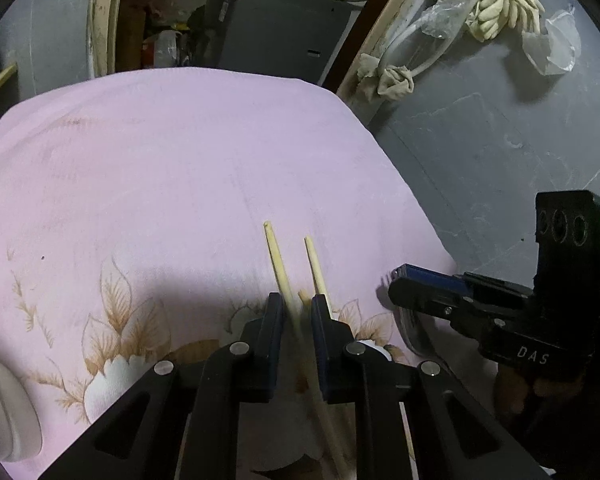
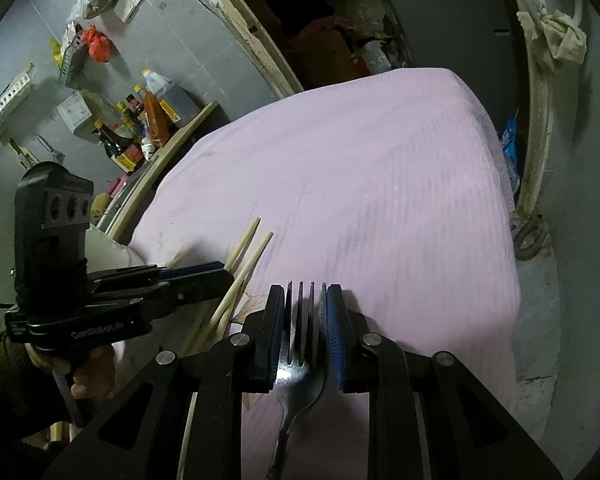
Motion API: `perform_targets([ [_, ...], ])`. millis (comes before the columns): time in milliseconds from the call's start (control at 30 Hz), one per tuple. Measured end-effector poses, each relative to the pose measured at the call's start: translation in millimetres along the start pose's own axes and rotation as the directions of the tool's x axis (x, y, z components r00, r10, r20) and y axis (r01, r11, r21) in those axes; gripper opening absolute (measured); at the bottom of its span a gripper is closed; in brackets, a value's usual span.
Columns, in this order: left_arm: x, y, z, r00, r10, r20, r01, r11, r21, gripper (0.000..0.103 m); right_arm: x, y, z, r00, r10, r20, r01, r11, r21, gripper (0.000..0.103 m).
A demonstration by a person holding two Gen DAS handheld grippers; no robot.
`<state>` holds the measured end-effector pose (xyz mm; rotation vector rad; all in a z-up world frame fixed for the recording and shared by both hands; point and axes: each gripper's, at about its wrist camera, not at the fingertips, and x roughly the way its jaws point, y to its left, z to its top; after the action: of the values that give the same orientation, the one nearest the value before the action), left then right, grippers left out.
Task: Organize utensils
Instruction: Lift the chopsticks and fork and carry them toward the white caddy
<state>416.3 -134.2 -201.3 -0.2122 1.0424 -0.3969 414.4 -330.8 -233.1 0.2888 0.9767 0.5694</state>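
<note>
left gripper: nearly closed around wooden chopsticks, one between the jaws, tips forward over the pink floral tablecloth | right gripper: pinching a steel fork by its head, tines forward | advice: lower both flat, parallel, near each other, then open gently so nothing rolls

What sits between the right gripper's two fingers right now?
The head of a shiny metal fork, tines pointing forward, sits between the right gripper fingers; the right wrist view shows it.
</note>
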Motion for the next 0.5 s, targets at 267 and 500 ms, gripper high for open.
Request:
perform_targets([
  [267,-3.1,-0.1,-5.0,0.999,0.050,0.014,-0.050,0.999,-0.018,0.005,6.0,0.3,5.3,0.998,0.014,-0.059,-0.015,1.000,-0.006,0.019],
  [500,-20.3,6.0,-17.6,0.994,0.085,0.072,-0.079,0.994,-0.073,0.005,8.3,21.8,5.8,0.992,-0.081,-0.096,0.070,0.991,-0.115,0.020],
])
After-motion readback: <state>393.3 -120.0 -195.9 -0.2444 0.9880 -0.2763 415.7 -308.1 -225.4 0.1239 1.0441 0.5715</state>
